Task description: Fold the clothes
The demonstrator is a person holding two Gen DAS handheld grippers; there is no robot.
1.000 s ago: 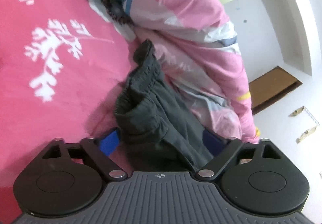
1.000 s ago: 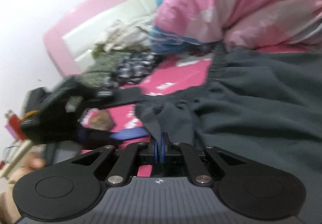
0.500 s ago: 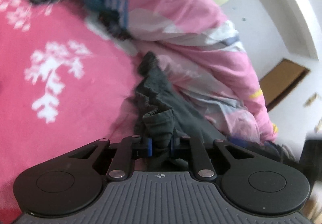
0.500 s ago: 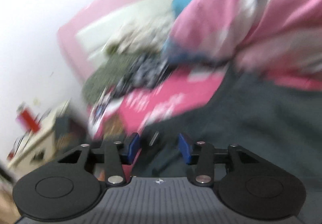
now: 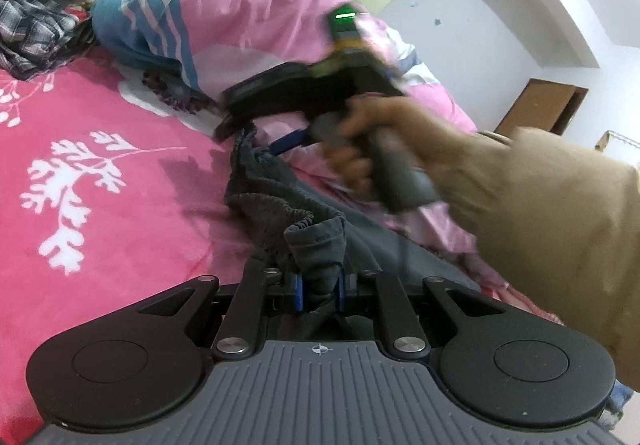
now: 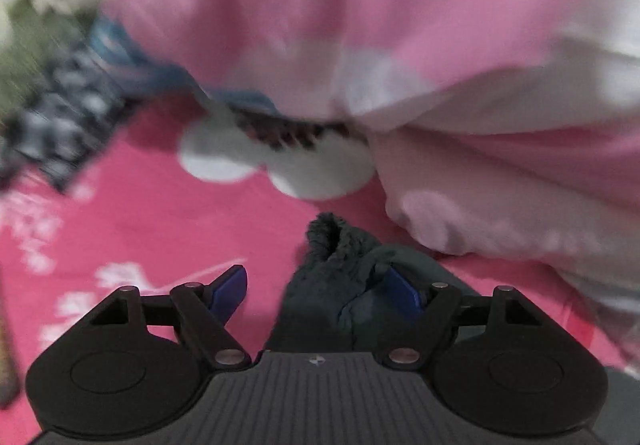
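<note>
A dark grey garment (image 5: 276,205) with an elastic waistband lies bunched on the pink bed sheet (image 5: 100,185), along the edge of a quilt. My left gripper (image 5: 319,287) is shut on a fold of its waistband close to the camera. Beyond it, a hand (image 5: 368,133) in a tan sleeve holds my right gripper (image 5: 252,135) over the far end of the waistband. In the right wrist view, the right gripper (image 6: 318,285) has its jaws opening wide. The end of the garment (image 6: 332,245) stands between them, and the left pad is clear of the cloth.
A pink, white and blue quilt (image 5: 240,25) is heaped along the garment's far side. A pile of other clothes (image 5: 36,17), checked and white, lies at the upper left. A white wall and a wooden door are at the right.
The left gripper closed on the waistband fold and rolled a little. The right gripper let go of the cloth, swung across to the far end of the waistband and opened its jaws.
</note>
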